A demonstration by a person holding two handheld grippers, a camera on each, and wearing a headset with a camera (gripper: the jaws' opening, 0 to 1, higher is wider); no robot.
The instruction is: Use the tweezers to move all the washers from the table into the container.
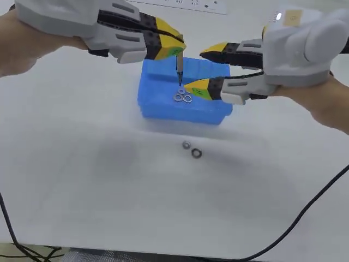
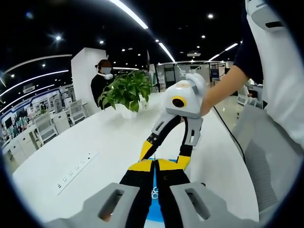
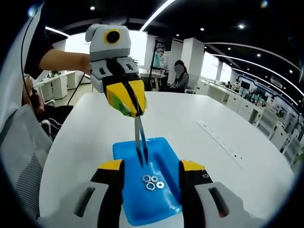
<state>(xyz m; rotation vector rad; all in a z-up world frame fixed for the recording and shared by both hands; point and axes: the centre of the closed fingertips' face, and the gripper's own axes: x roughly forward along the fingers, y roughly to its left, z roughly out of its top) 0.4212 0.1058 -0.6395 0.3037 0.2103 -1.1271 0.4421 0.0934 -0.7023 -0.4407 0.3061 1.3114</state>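
Note:
A blue container (image 1: 163,106) sits mid-table with three washers (image 1: 182,97) inside. Two more washers (image 1: 186,144) (image 1: 197,154) lie on the table just in front of it. My left gripper (image 1: 177,46) is shut on the tweezers (image 1: 179,71), which point straight down with their tips just above the washers in the container. In the right gripper view the tweezers (image 3: 141,142) hang over the container (image 3: 164,202) and its washers (image 3: 152,182). My right gripper (image 1: 195,71) stands open over the container's right side, holding nothing. The left gripper view shows my left gripper (image 2: 154,164) closed on the tweezers.
The white table (image 1: 98,180) stretches wide around the container. A black cable (image 1: 305,213) runs over its front right corner, and another (image 1: 8,224) runs at the front left edge. A power strip (image 3: 223,140) is set into the table farther off.

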